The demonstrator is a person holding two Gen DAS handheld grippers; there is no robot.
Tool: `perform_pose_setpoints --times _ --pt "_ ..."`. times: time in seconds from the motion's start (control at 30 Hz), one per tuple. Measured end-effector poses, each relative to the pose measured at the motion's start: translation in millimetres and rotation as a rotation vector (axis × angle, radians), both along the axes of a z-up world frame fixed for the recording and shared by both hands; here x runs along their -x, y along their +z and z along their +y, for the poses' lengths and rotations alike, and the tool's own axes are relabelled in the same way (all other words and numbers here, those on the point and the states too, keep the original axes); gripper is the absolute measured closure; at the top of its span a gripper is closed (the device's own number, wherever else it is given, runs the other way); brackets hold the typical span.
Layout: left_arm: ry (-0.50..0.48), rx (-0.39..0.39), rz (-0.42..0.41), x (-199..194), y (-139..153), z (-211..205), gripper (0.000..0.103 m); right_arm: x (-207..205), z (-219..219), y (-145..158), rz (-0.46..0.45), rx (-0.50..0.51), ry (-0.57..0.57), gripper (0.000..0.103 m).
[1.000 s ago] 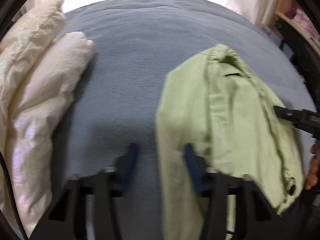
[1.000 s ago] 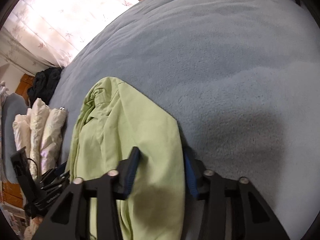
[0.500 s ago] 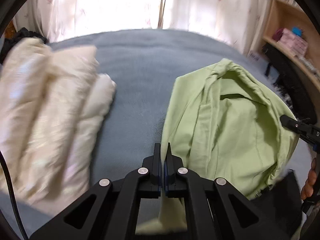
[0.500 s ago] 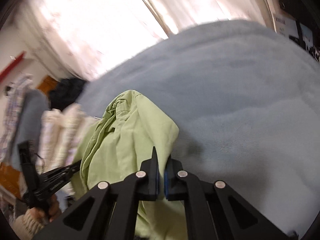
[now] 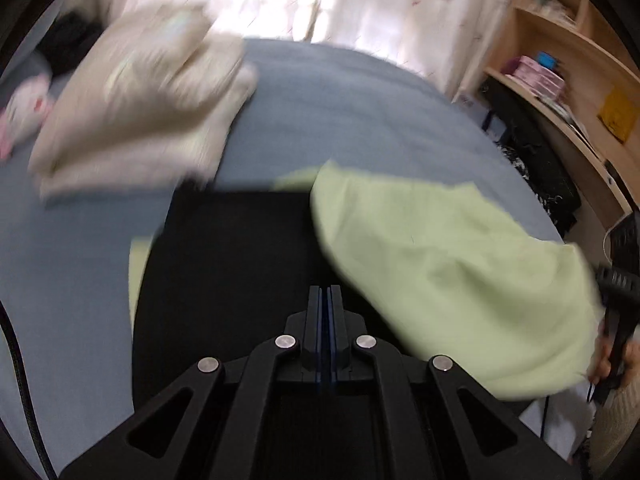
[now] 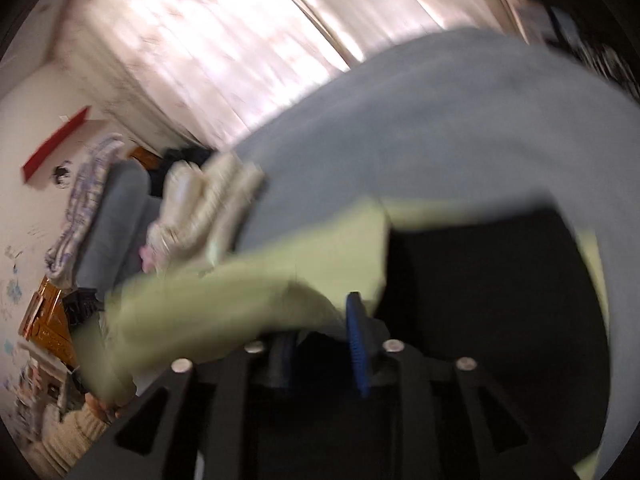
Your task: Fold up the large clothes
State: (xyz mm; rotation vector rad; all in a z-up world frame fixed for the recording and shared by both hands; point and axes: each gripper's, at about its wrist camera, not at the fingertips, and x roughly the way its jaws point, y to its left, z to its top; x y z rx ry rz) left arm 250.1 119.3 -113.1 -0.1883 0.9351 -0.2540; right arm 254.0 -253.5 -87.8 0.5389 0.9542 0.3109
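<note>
A bed point(image 5: 360, 112) under a grey-blue blanket carries everything. A cream quilt point(image 5: 144, 116) lies folded toward its far left side (blurred in both views). A black slab point(image 5: 232, 264) lies on the near part, with pale green cloth point(image 5: 452, 276) draped over its right side.

Blue-grey fleece-covered bed point(image 5: 352, 112); cream quilted bedding bundle point(image 5: 144, 112) lying on its far left side. Pale patterned curtains point(image 5: 400, 4) hang behind the bed. Wooden wall shelves point(image 5: 568, 52) at right carry pink boxes point(image 5: 538, 76). Red strip point(image 6: 56, 144) fixed to the white wall.
</note>
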Motion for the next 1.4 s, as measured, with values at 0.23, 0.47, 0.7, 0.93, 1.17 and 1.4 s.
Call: perform_pose_setpoints --times 0.23,0.47,0.7,0.93,1.17,1.4 --pt "0.051 0.009 0.083 54.0 -18.0 20.0 0.102 72.3 8.1 -29.2 0.117 -0.003 -0.004 0.077" --pt "-0.009 0.004 0.052 94.7 14.3 4.9 0.102 123.9 32.5 8.3 0.08 -0.014 0.059 0.077" --pt "-0.087 0.041 0.044 130.0 43.7 -20.6 0.093 153.9 65.4 70.5 0.014 -0.088 0.159 0.069" --pt "-0.106 0.174 0.078 122.5 37.5 -40.1 0.072 152.3 76.4 94.6 -0.045 -0.16 0.187 0.053" --pt "-0.071 0.31 0.18 80.3 -13.8 -54.6 0.072 92.6 46.9 13.6 0.087 -0.038 0.019 0.053" --pt "-0.044 0.392 0.226 48.3 -56.2 -66.9 0.07 59.1 43.6 -34.3 0.123 -0.087 0.002 0.053"
